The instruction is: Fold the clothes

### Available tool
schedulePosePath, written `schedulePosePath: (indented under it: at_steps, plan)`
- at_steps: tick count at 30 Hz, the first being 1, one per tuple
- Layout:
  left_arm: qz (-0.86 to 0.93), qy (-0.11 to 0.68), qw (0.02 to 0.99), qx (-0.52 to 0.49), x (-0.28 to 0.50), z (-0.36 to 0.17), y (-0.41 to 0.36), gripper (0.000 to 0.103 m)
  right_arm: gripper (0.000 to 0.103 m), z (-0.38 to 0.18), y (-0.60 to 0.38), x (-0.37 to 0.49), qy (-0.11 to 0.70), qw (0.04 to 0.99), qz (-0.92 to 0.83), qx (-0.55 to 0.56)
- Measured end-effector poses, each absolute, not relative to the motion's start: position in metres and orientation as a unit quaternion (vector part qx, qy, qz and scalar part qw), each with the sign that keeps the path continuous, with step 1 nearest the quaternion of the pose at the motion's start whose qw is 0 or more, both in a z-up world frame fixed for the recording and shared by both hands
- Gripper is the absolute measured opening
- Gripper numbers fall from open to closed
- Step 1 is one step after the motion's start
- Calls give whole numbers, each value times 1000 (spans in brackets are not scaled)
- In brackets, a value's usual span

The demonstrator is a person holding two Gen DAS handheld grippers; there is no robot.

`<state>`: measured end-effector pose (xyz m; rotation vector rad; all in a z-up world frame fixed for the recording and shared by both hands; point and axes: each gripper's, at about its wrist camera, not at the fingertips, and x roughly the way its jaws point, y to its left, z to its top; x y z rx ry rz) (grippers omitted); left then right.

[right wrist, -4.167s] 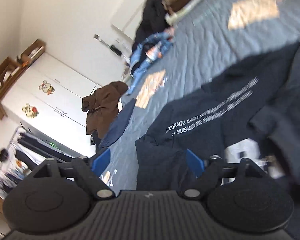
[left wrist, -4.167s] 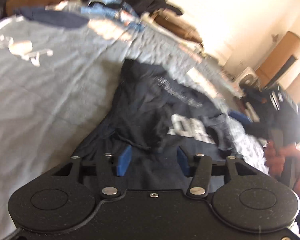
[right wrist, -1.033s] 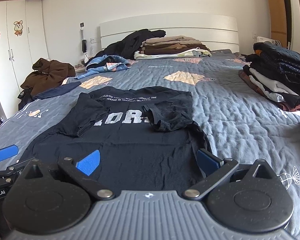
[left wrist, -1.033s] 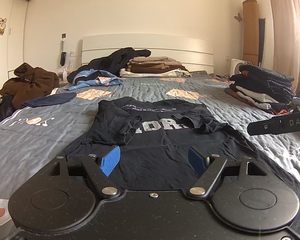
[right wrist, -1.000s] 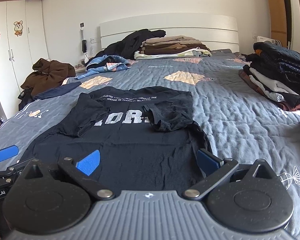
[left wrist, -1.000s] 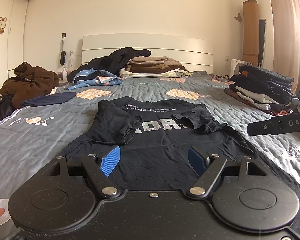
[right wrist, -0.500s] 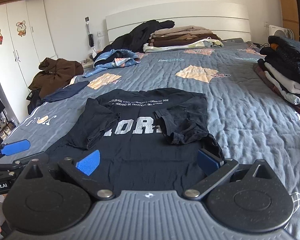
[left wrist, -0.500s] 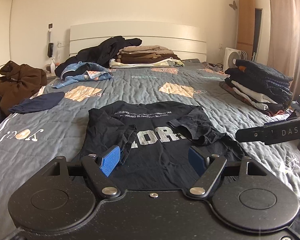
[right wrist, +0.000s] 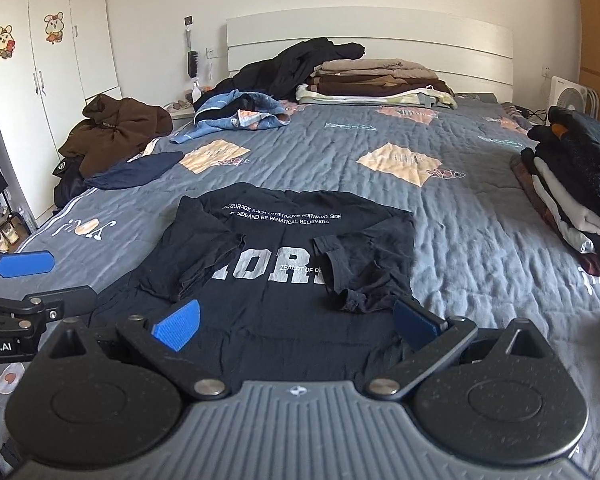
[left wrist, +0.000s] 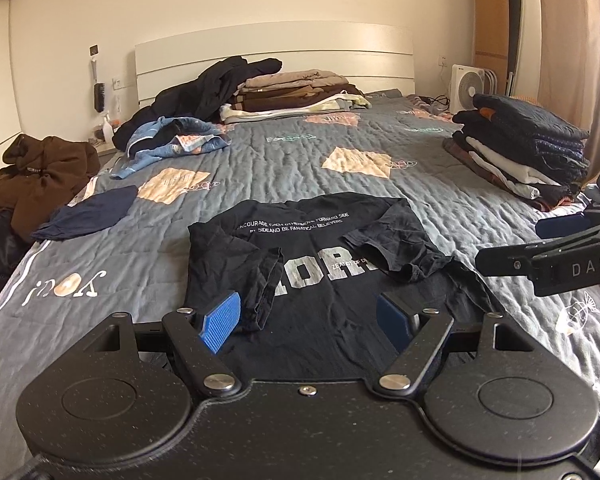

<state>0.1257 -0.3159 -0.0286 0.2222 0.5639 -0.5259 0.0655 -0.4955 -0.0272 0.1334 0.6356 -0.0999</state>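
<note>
One black T-shirt (right wrist: 284, 280) lies lengthwise, collar toward headboard (right wrist: 372, 36).

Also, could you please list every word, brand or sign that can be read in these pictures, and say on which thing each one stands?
"SIDEAND BE FANATICAL BELIEVERS": small white print on the black T-shirt; the line above it is partly blurred.
"ZEALOT OF D...": on the same shirt, cut off by a folded sleeve.
"ORI": its big grey letters, partly covered.
"DAS": on the right gripper.
"obot.AI": on the left gripper, cut by the frame edge.
The writing on the grey quilt is unreadable.

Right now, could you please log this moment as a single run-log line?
left gripper: open, empty | right gripper: open, empty | black T-shirt: flat on bed, sleeves folded in
</note>
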Motion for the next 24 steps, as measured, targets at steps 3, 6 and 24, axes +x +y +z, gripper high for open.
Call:
schedulePosePath:
  at_steps: [3,6,24]
  plan:
    - [-261,271,919,119,122,-24,-317,74,103,-18,-491,57,306,948,-52,65]
    - [-266,268,917,130,118,-19,-317,74,103,-10,-486,52,297,952,-55,58]
    - [-338,214,883,246,245,-73,-373,60,103,-88,-546,147,306,944,-112,58]
